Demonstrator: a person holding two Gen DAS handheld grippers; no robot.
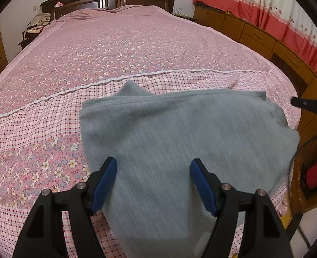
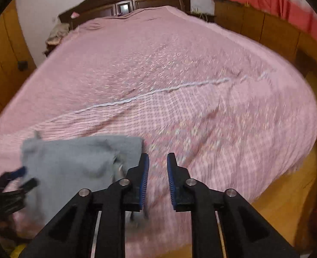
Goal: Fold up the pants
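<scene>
Soft grey folded pants (image 1: 180, 133) under wide left gripper (image 1: 153, 181); right gripper (image 2: 157, 179) narrow, empty, pants left of it.

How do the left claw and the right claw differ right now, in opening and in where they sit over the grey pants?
The left claw stands wide open; the right claw shows only a narrow gap between its pads. The left claw hangs over the folded grey pants, cloth showing between its fingers; the right claw is over the bare pink bedspread, with the pants to its left. The left view is sharp, the right view blurred. Both have blue pads and grip nothing.
</scene>
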